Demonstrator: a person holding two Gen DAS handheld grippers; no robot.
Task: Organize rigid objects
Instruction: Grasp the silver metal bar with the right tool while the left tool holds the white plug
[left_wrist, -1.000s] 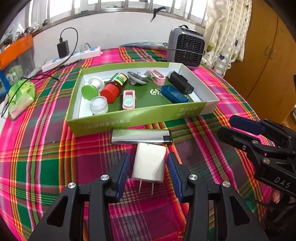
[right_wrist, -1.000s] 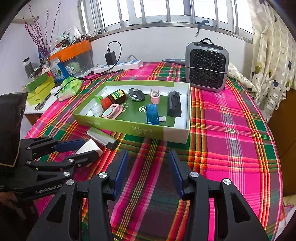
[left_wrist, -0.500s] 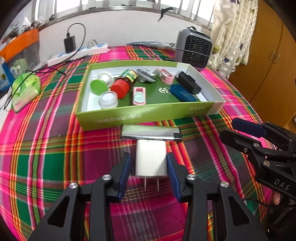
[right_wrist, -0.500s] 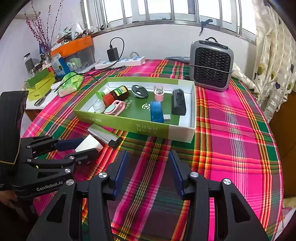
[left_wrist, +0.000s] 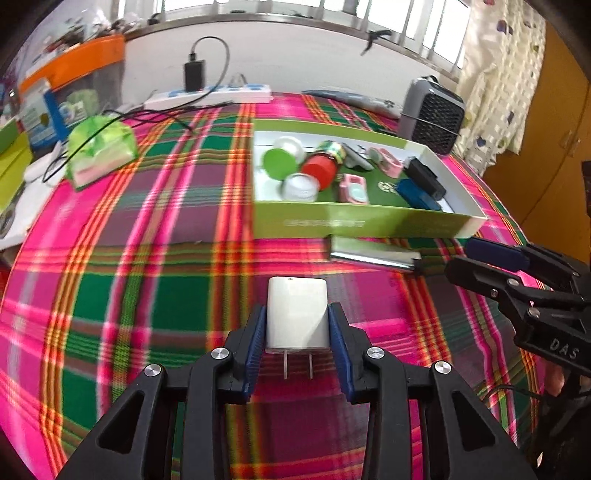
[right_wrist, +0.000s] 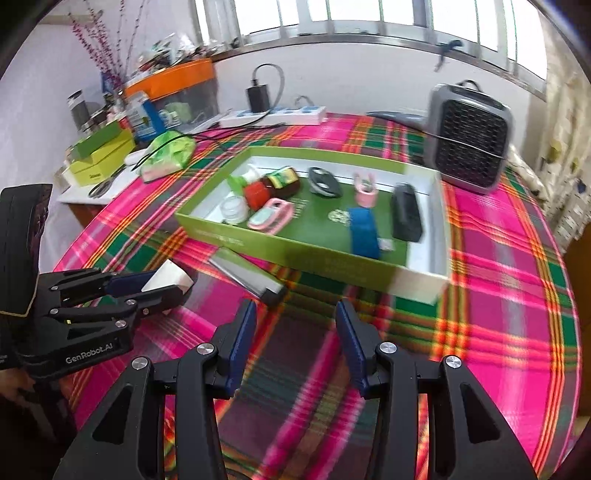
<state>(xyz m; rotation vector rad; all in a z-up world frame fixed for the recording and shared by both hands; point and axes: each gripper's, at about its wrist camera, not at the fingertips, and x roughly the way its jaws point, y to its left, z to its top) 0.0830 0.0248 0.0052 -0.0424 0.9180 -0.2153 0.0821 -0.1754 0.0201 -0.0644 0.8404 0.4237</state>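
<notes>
One white charger: pinched in the left gripper, jaws just closed on it, prongs toward the camera, over the counter. One silver bar: beside the green tray. Right gripper: spread, empty, angled down.
</notes>
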